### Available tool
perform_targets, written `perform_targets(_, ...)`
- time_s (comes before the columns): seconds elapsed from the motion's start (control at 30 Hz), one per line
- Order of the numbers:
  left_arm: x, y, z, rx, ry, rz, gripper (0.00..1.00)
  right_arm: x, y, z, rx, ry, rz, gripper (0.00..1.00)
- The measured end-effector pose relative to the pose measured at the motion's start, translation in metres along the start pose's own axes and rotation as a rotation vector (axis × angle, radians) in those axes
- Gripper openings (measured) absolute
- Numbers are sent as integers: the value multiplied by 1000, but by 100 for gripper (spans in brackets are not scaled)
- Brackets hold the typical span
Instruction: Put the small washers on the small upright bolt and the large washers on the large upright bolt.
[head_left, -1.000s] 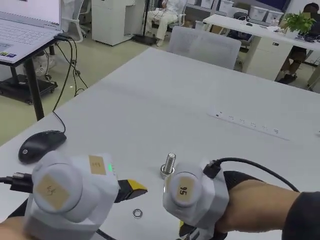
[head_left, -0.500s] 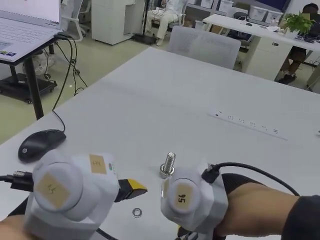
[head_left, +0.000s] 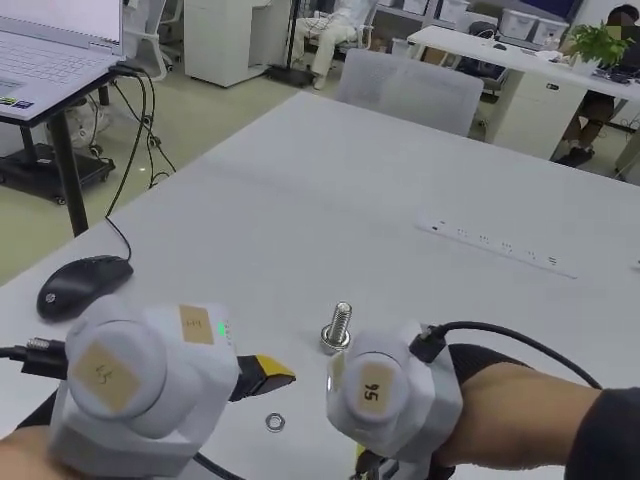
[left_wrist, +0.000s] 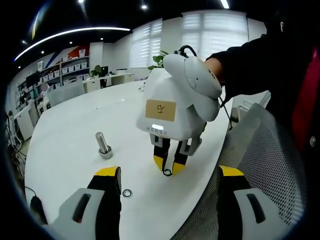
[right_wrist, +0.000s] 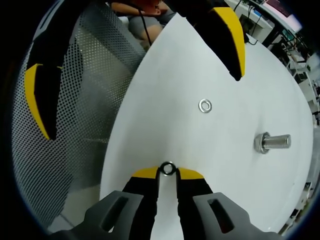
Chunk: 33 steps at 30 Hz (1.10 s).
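Steel-ring carry: right gripper (right_wrist: 168, 176) clamped on small washer (right_wrist: 168, 168) by its rim, at near edge of white table (head_left: 330, 190); on it or just above, can't tell. Aim for upright bolt (right_wrist: 272, 142), farther out and a bit left of that grip in head view, thread bare up top, flange or washer at base. Can't tell if small or large bolt, so check ring vs. shank first. Roll wrist till ring lies flat, centre hole over bolt tip, lower straight, let go only once threaded. Hold left gripper (left_wrist: 168, 175), jaws wide apart w/ nothing in them, clear of path. Save loose washer (head_left: 275, 426), btwn the grippers, for next trip.
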<state>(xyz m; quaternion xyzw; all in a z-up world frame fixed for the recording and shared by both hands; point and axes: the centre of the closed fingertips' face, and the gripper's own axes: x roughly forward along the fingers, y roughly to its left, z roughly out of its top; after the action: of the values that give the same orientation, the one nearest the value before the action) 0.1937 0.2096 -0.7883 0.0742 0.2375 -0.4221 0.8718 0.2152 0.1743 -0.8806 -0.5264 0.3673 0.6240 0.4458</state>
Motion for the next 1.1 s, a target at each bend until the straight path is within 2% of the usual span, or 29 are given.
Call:
perform_targets(0.4,1,-1,0,3,1,-1,78,1,0,-1,-16,32,-11,14)
perform_targets(0.5,1,-1,0,2,1,0,78,0,-1,-2,-4,27,-6,14)
perform_targets(0.6,1,-1,0,1,2,-2,78,-1,-1,-2,56,-3,17,13)
perform_targets(0.73,1,-1,0,1,2,-2,78,-2,-3,-8,50,20,10,13)
perform_targets(0.9,1,-2,0,-1,3,-3,77,-13,-12,-10,78,3,-6,13)
perform_targets(1.1,1,-2,0,-2,5,-6,77,-35,-23,-12,100,-18,-31,13)
